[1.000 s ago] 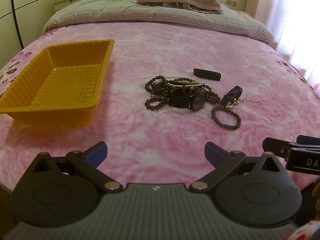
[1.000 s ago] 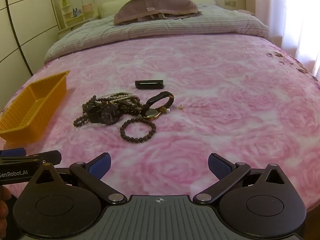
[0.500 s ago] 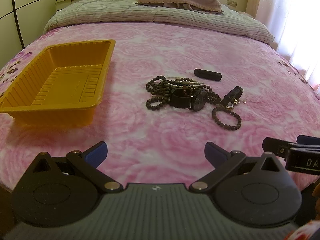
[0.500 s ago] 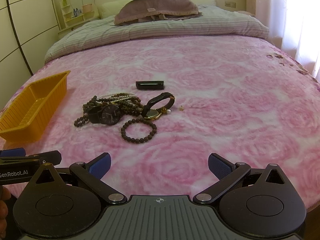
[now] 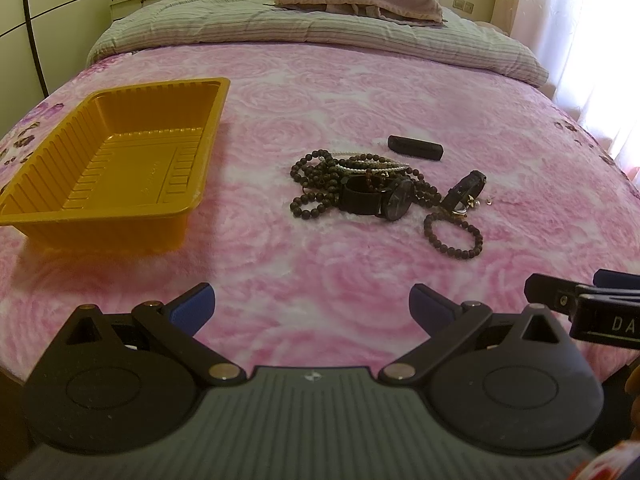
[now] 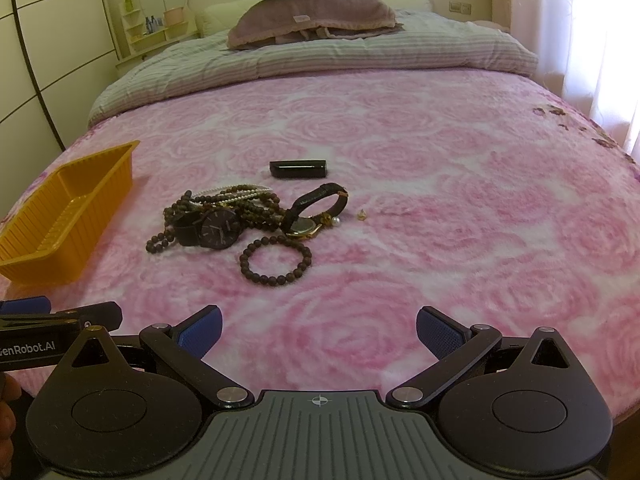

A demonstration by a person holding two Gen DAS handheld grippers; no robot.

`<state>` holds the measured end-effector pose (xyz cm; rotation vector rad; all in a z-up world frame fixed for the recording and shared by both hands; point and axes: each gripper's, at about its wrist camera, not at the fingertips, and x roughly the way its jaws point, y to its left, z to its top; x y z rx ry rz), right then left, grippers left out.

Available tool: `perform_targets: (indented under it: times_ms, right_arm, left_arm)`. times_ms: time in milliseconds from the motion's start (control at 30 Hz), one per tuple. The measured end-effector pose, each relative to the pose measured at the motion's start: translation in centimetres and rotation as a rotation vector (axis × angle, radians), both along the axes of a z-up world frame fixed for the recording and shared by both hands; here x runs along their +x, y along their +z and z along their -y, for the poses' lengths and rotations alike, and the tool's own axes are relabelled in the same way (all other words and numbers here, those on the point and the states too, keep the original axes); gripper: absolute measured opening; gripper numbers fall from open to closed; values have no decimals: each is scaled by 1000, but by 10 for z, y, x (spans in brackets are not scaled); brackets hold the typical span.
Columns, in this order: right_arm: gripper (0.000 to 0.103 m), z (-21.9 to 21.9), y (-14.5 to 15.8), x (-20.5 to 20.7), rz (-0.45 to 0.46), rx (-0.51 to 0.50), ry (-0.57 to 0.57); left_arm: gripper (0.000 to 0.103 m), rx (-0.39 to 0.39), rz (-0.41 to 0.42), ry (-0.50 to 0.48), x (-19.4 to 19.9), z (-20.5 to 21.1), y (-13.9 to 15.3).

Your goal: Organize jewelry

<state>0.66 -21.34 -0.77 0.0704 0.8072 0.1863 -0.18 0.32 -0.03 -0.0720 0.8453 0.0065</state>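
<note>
A heap of jewelry lies mid-bed: dark bead necklaces [image 5: 316,184] [image 6: 256,210], a black watch [image 5: 378,200] [image 6: 212,230], a gold-faced watch with a black strap [image 6: 310,216] [image 5: 462,194], a pearl strand [image 5: 368,166], a loose bead bracelet [image 5: 454,232] [image 6: 276,260] and a small earring [image 6: 362,214]. A black bar-shaped piece [image 5: 415,148] [image 6: 298,169] rests just beyond. An empty orange tray [image 5: 120,164] [image 6: 60,220] sits to the left. My left gripper [image 5: 310,306] and right gripper [image 6: 318,330] hover open near the bed's front edge, holding nothing.
The pink rose-patterned blanket [image 6: 440,200] covers the bed; a striped quilt [image 6: 320,56] and stacked pillows [image 6: 308,12] lie at the head. A curtain [image 6: 580,40] hangs on the right, wardrobe panels [image 6: 44,40] on the left. A hand [image 6: 8,412] shows at the lower left.
Both grippers have crept slightly forward toward the jewelry heap; the jaws stay open and nothing on the bed has moved.
</note>
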Motion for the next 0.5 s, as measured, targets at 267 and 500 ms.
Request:
perform_targets:
  times_ms: [267,500]
  right_arm:
    - [103,2,0,0,1,-1,-1]
    - [103,0,0,0,0,-1,-1]
  left_arm:
    - [103,0,0,1,1,-1,0]
    - [103,0,0,2,1,-1,0]
